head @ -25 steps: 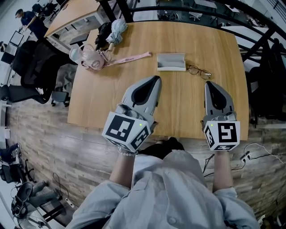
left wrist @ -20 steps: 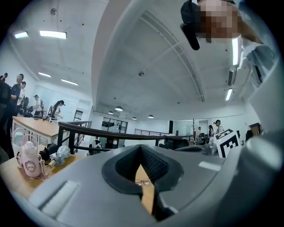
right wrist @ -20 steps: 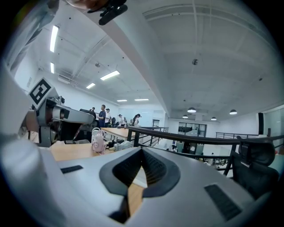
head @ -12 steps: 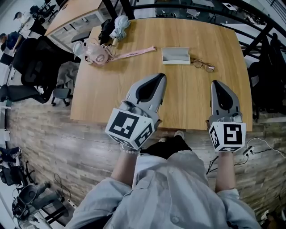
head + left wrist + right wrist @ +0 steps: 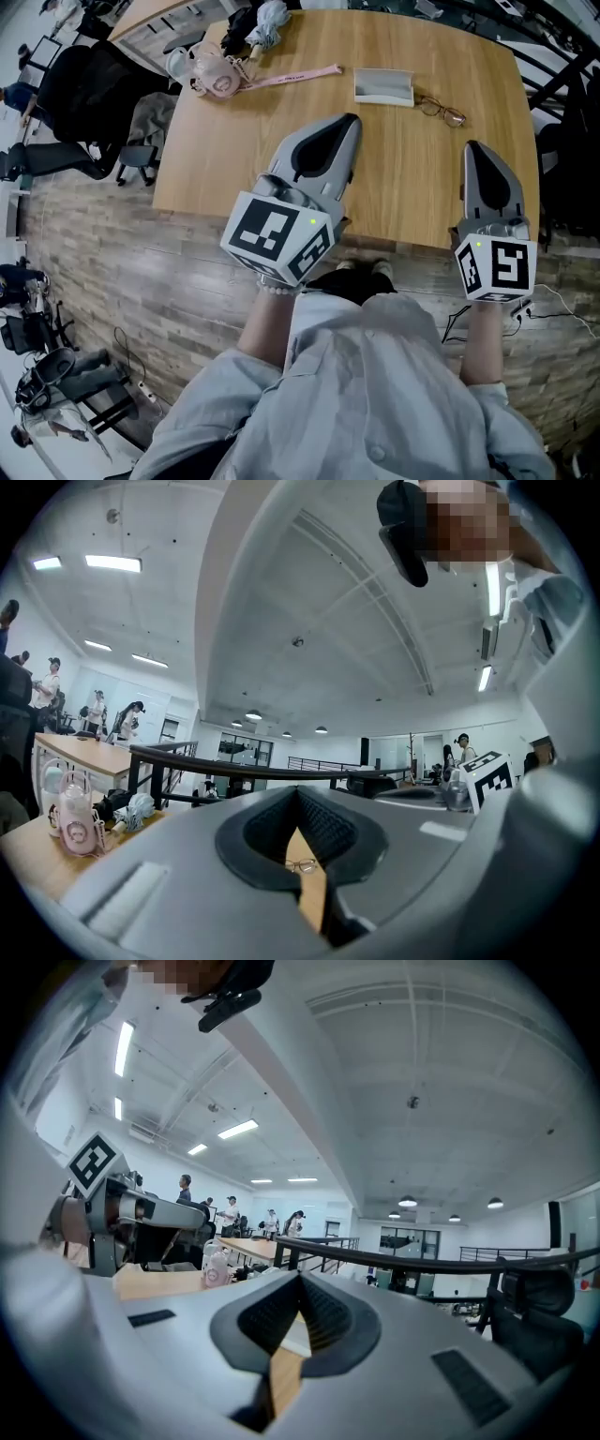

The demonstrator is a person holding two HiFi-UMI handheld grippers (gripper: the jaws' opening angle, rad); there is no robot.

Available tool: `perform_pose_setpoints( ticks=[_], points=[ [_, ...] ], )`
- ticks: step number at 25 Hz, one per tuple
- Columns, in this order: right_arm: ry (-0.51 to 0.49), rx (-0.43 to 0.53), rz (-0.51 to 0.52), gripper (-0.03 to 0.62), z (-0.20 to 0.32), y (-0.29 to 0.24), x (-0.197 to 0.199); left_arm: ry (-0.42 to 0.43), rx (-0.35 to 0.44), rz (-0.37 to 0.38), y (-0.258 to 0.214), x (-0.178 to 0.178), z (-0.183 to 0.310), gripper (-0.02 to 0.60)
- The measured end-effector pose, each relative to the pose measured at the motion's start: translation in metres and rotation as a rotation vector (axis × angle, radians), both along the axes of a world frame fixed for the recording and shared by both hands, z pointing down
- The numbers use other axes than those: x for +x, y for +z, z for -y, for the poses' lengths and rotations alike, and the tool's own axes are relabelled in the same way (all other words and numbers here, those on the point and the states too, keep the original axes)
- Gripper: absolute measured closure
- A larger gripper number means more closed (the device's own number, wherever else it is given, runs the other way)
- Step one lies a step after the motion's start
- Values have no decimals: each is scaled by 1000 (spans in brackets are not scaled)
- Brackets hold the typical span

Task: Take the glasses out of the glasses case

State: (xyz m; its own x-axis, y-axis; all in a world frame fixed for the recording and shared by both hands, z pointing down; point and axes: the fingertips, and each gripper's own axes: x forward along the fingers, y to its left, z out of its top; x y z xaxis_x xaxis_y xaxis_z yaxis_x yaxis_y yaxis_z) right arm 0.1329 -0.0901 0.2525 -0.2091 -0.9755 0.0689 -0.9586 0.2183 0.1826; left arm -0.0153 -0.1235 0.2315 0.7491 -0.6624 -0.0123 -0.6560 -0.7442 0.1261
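Over the last second the frame slid: glasses case and glasses climbed toward the top of the head view, and more of the floor and your shirt came in below. Both grippers read larger, with the marker cubes hanging past the near edge of the table. I read that as you leaning back and lifting, not reaching in.

Left gripper: jaws pressed together, nothing between them. Its own view pointed mostly at the ceiling, and only a sliver of tabletop with the glasses showed through the slit. Right gripper: also closed on nothing, nose up. A pale patch showed in its slit, probably the case, but I couldn't confirm that.

The glasses lay flat on the wood just right of the case, outside it. I couldn't tell whether the near lens touched the case end. The case sat at the far side, well ahead of both tips. It looked open, though the lid wasn't clear at that size. The pink bottle and strap held their places on the table relative to the case.

Meaning for the task: judging by the layout, the removal was already done. You gripped nothing, no approach was under way, and the pull-back looked like a wrap-up posture. If another pass was intended, you'd have needed to tip both noses down first.
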Motion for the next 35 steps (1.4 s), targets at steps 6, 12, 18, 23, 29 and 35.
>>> perform_pose_setpoints(
  ticks=[6, 12, 18, 23, 29, 35],
  points=[
    [-31, 10, 3, 592, -8, 0, -6, -25, 26, 3, -8, 0, -12, 578],
    [-32, 32, 13, 592, -17, -6, -5, -35, 29, -11, -8, 0, -18, 578],
    [-9, 40, 24, 592, -22, -10, 3, -20, 32, -11, -10, 8, -21, 578],
    [4, 42, 28, 592, -25, -8, 9, -11, 34, -10, -9, 14, -22, 578],
    [11, 44, 31, 592, -26, -9, 12, 0, 32, -8, -9, 19, -23, 578],
    [17, 45, 20, 593, -26, -9, 16, 7, 35, -8, -9, 22, -22, 578]
  ],
)
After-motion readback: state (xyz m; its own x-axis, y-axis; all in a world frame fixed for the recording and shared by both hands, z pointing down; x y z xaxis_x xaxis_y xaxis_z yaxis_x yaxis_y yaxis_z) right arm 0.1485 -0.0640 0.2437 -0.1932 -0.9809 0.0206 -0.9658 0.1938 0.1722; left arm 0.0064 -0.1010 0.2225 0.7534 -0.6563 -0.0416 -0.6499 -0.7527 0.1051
